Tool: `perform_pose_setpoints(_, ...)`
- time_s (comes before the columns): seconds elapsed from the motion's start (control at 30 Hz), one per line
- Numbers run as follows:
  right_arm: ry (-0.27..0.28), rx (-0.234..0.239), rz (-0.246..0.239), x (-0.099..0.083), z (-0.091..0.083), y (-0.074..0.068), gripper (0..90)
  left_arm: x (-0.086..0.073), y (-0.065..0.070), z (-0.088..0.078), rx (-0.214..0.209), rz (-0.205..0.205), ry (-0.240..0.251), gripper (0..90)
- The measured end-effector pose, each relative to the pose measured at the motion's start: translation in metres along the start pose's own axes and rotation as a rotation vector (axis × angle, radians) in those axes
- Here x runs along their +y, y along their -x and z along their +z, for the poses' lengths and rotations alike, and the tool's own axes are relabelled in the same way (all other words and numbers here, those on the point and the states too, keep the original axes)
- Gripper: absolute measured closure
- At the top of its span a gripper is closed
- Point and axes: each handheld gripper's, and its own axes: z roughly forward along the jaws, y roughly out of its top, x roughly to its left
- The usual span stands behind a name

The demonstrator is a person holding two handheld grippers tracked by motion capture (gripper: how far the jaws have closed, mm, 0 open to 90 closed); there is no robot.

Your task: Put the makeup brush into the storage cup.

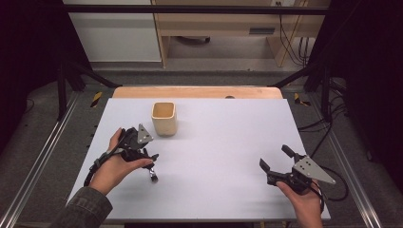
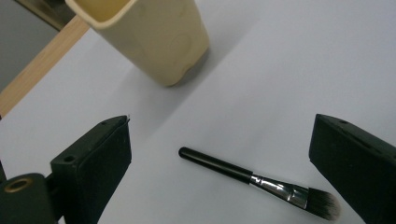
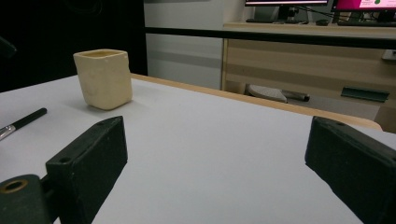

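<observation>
The left gripper (image 2: 219, 163) hovers wide open over the makeup brush (image 2: 257, 182); the right gripper (image 3: 215, 158) is wide open, holding nothing.

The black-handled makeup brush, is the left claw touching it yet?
Apart. In the left gripper view the black-handled makeup brush with grey bristles lies flat on the white table between the open jaws of the left claw, bare table showing on both sides.

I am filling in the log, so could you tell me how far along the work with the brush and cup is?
Nothing looks done yet: the brush lies flat on the table, outside the cup. In hand: the left gripper is open around the brush without touching it. Left, probably: gripping, lifting and placing. The right gripper is open and holds nothing.
</observation>
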Motion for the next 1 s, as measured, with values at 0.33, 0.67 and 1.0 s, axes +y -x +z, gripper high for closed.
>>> perform_pose_setpoints(0.33, 0.001, 0.004, 0.001, 0.0, 0.0, -0.001, 5.9, -0.006, -0.001, 0.01, 0.02, -0.112, -0.066, 6.0)
perform_pose_setpoints(0.67, -0.006, 0.01, -0.002, 0.0, 0.001, -0.001, 5.8, -0.011, 0.006, 0.023, 0.023, -0.169, -0.149, 5.8)
perform_pose_setpoints(1.0, -0.004, 0.012, -0.005, 0.0, 0.0, -0.001, 5.6, -0.013, 0.016, 0.038, 0.015, -0.194, -0.164, 5.7)
